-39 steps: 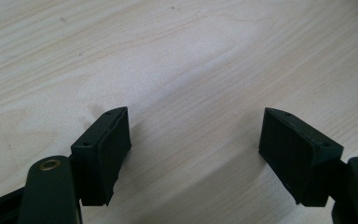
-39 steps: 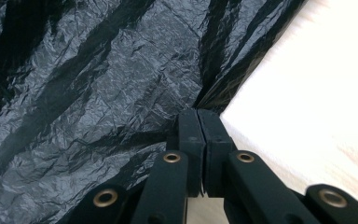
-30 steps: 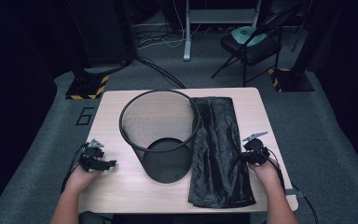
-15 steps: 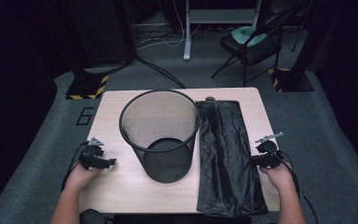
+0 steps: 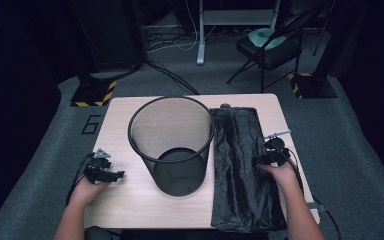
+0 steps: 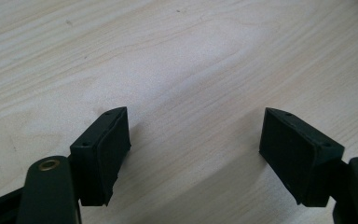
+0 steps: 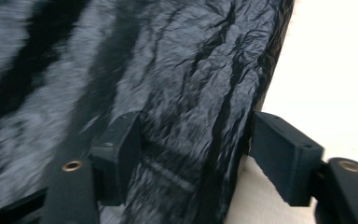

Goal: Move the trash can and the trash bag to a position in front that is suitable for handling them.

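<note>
A black wire-mesh wastebasket (image 5: 172,145) stands upright in the middle of the wooden table (image 5: 130,200). To its right a black plastic bag (image 5: 242,175) lies flat and lengthwise, its near end hanging over the front edge. My right gripper (image 5: 263,159) rests on the bag's right side. In the right gripper view it (image 7: 196,144) is open, with the crinkled bag (image 7: 135,70) edge between the jaws and pale table (image 7: 335,65) beside it. My left gripper (image 5: 114,175) sits near the table's left edge; it (image 6: 196,135) is open over bare wood (image 6: 177,56).
A folding chair (image 5: 267,47) with a teal object on it stands behind the table, beside a desk leg (image 5: 200,30) and floor cables. Grey carpet surrounds the table. Yellow-black striped bases (image 5: 92,92) sit on the floor at the back left and right.
The bag has straightened and lies parallel to the basket. My right gripper swung out right, then came back left onto the bag's right edge. The left gripper has stayed put.
</note>
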`<state>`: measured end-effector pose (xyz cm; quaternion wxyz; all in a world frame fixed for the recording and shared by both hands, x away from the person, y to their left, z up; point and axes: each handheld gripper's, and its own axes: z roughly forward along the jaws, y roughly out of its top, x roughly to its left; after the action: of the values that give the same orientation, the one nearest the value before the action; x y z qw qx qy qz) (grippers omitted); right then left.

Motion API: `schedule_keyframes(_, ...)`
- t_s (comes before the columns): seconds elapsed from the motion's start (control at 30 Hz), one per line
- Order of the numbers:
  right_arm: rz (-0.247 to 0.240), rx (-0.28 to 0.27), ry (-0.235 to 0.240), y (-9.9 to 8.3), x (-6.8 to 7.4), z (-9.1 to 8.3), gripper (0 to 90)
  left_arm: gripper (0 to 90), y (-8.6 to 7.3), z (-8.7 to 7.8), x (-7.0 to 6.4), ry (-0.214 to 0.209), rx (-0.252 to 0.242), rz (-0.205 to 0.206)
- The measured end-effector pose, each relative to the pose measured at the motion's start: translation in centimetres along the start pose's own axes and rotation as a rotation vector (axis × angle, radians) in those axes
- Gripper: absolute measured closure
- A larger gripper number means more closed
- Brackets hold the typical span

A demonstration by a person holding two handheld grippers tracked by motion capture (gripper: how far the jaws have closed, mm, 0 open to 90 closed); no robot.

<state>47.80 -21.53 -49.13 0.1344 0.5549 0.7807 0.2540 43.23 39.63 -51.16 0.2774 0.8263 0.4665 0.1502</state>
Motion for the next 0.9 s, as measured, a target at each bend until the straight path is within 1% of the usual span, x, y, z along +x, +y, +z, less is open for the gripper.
schedule_keyframes(0.07,0.003,0.013,-0.02,0.2,-0.1,0.8,31.8,24.0,0.0,0.0,0.0,-0.001,-0.002,0.003)
schedule_keyframes(0.1,0.003,0.021,-0.047,0.4,0.0,1.4,31.6,24.0,0.0,0.0,0.0,-0.001,-0.003,0.003)
schedule_keyframes(0.13,-0.008,0.009,-0.061,0.5,0.1,1.6,33.0,24.0,0.0,0.0,0.0,-0.002,-0.004,0.005)
schedule_keyframes(0.2,-0.007,0.002,-0.067,0.7,0.2,1.8,34.2,24.0,-0.1,0.0,0.0,-0.002,-0.004,0.004)
schedule_keyframes(0.23,-0.014,-0.004,-0.071,0.8,0.2,1.9,36.4,24.0,-0.1,0.0,0.0,-0.001,-0.004,0.004)
schedule_keyframes(0.27,-0.013,-0.022,-0.063,1.2,0.3,2.1,49.4,23.9,-0.1,0.0,0.0,-0.001,-0.004,0.004)
schedule_keyframes(0.3,-0.013,-0.022,-0.063,1.2,0.3,2.1,49.4,23.9,-0.1,0.0,0.0,-0.001,-0.005,0.004)
schedule_keyframes(0.33,-0.027,-0.03,-0.049,1.5,0.3,2.2,61.4,23.9,-0.1,0.0,0.0,-0.001,-0.005,0.002)
schedule_keyframes(0.37,-0.027,-0.03,-0.049,1.5,0.3,2.2,61.4,23.9,-0.1,0.0,0.0,-0.001,-0.005,0.002)
schedule_keyframes(0.4,-0.037,-0.032,-0.04,1.7,0.4,2.3,69.7,23.9,-0.1,0.0,0.0,0.0,-0.006,0.002)
schedule_keyframes(0.43,-0.038,-0.038,-0.035,1.7,0.4,2.4,73.7,23.8,-0.1,0.0,0.0,0.0,-0.006,0.002)
schedule_keyframes(0.47,-0.038,-0.038,-0.035,1.7,0.4,2.4,73.7,23.8,-0.1,0.0,0.0,-0.001,-0.008,0.001)
schedule_keyframes(0.5,-0.04,-0.045,-0.026,1.8,0.3,2.5,80.0,23.8,-0.1,0.0,0.0,0.0,-0.007,0.002)
schedule_keyframes(0.6,-0.012,-0.052,-0.002,1.8,-0.2,2.5,87.9,23.7,-0.1,0.0,0.0,0.0,-0.008,0.002)
schedule_keyframes(0.7,0.026,-0.06,-0.027,1.8,-0.7,2.5,89.0,23.7,-0.1,0.0,0.0,-0.001,-0.01,0.001)
schedule_keyframes(0.77,0.059,-0.064,-0.052,1.7,-1.4,2.4,89.2,23.7,-0.1,0.0,0.0,-0.001,-0.009,0.002)
schedule_keyframes(0.83,0.096,-0.064,-0.066,1.5,-2.0,2.1,89.2,23.7,-0.1,0.0,0.0,-0.001,-0.009,0.003)
schedule_keyframes(0.87,0.109,-0.065,-0.07,1.3,-2.3,2.0,89.2,23.7,-0.1,0.0,0.0,-0.001,-0.008,0.003)
schedule_keyframes(0.9,0.11,-0.067,-0.08,1.2,-2.6,1.9,89.1,23.7,-0.1,0.0,0.0,-0.001,-0.008,0.003)
